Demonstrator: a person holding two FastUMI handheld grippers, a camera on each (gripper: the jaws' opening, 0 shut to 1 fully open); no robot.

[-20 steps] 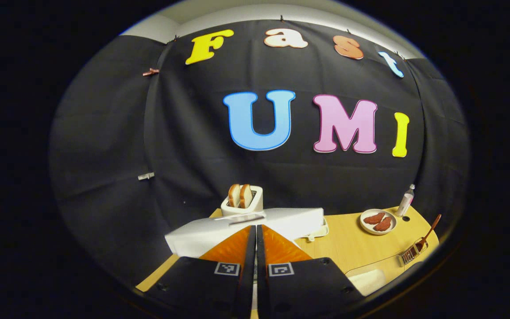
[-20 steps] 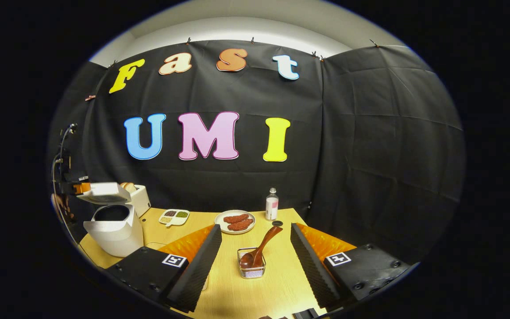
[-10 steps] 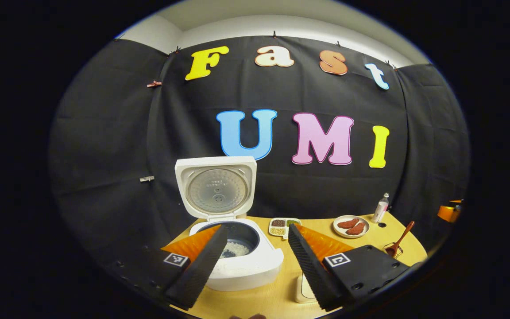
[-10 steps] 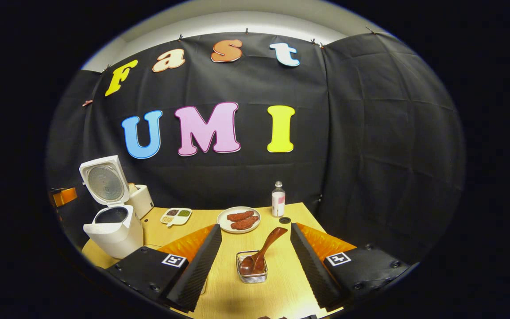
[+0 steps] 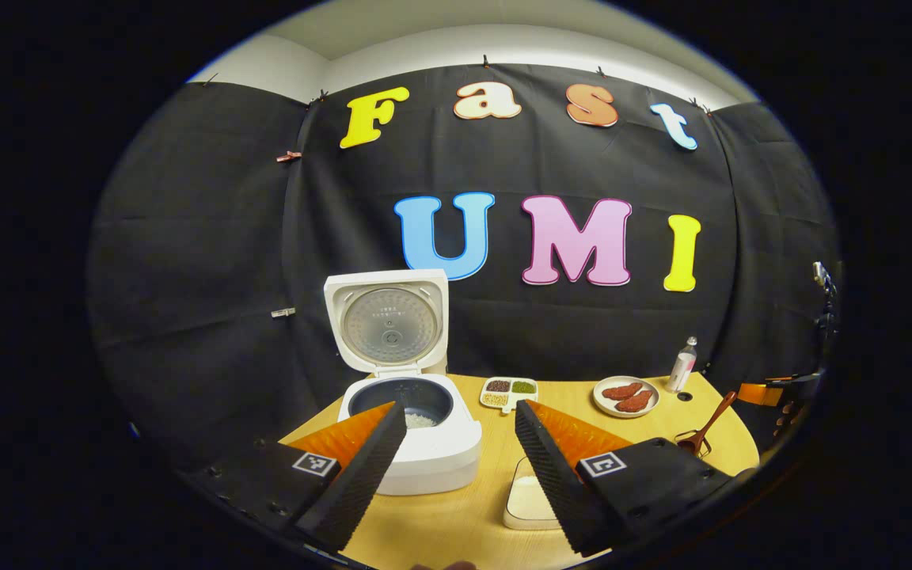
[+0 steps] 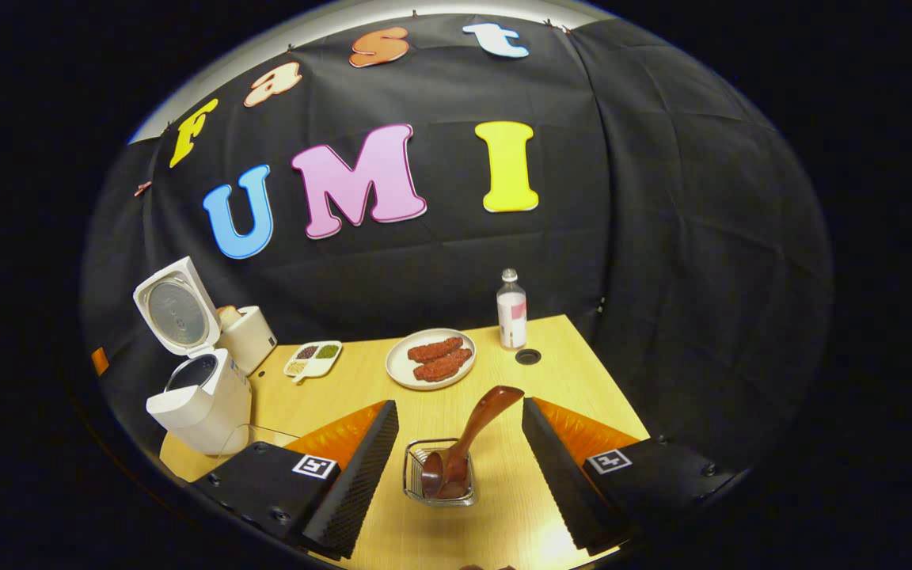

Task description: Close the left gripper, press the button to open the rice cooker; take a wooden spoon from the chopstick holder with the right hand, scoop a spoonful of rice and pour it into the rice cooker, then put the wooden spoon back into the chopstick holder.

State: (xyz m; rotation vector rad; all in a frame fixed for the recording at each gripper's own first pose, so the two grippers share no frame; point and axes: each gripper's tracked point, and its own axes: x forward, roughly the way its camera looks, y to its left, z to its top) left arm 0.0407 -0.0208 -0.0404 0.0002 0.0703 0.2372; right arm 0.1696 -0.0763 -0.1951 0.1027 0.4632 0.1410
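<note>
The rice cooker is seen standing on the wooden bench with its lid raised upright; white rice is visible in the inner pot. The left tongs are held released, spread wide before the cooker, touching nothing. In the right gripper view, the right tongs are likewise spread apart above the wire chopstick holder, in which the wooden spoon is leaned, bowl down, handle tilted up to the right. A plate of meat is set farther back.
</note>
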